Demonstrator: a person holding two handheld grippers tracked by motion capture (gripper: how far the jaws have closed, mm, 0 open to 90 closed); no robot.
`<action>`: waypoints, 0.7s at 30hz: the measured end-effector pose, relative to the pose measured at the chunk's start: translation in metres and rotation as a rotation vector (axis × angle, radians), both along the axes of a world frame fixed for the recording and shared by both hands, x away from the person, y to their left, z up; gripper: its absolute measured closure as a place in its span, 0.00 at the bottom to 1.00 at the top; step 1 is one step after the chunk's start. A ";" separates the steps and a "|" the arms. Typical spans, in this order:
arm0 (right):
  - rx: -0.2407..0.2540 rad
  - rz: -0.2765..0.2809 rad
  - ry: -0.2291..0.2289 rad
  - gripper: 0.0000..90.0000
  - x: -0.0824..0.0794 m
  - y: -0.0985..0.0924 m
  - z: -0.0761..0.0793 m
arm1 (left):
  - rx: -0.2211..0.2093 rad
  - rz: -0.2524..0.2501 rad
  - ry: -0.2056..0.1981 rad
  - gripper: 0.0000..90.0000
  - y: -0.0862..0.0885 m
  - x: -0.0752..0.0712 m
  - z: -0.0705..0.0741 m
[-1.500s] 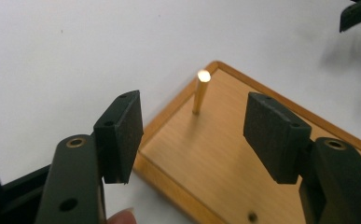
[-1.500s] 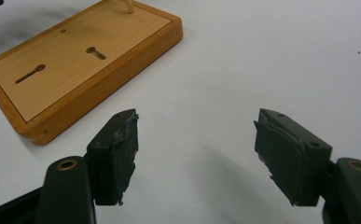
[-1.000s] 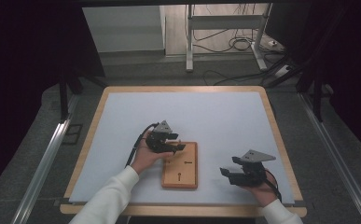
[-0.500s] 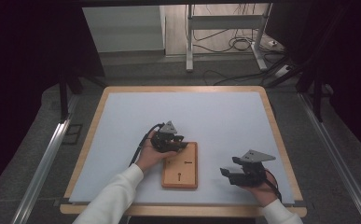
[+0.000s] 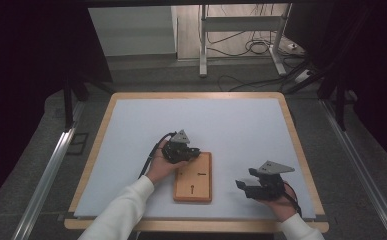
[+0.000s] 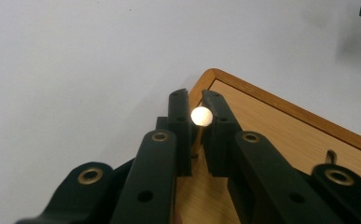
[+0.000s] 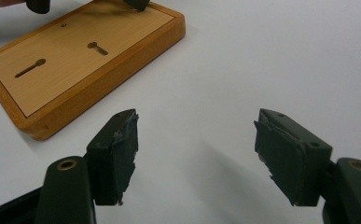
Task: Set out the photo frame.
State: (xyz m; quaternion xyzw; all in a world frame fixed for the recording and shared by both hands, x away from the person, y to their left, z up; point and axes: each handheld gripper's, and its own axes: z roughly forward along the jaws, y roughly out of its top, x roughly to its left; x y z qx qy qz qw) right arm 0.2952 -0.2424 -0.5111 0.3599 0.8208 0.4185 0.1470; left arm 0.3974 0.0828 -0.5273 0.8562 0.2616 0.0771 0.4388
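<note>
A wooden board [image 5: 193,182] with two keyhole slots lies on the white mat near the front edge. My left gripper [image 5: 195,152] is at the board's far left corner. In the left gripper view its jaws [image 6: 196,100] have just been closing, and they now pinch a small pin with a round cream head [image 6: 201,116] over the board's corner [image 6: 281,135]. My right gripper [image 5: 243,186] rests to the right of the board, open, with bare mat between its fingers [image 7: 197,135]. The board [image 7: 75,56] lies ahead and to the left of it, and both slots show.
The white mat [image 5: 231,125] covers a table with a wooden rim [image 5: 295,145]. Metal rails run along both sides of the table. Behind it stand a metal frame [image 5: 241,30] and loose cables on the floor.
The left gripper's jaws have closed at the board's far left corner, with the hand staying about where it was. The right gripper and the board have not moved.
</note>
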 end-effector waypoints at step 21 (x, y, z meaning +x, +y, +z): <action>-0.003 0.002 0.000 0.33 0.000 0.001 -0.001 | -0.021 -0.027 0.056 0.92 0.004 0.006 0.000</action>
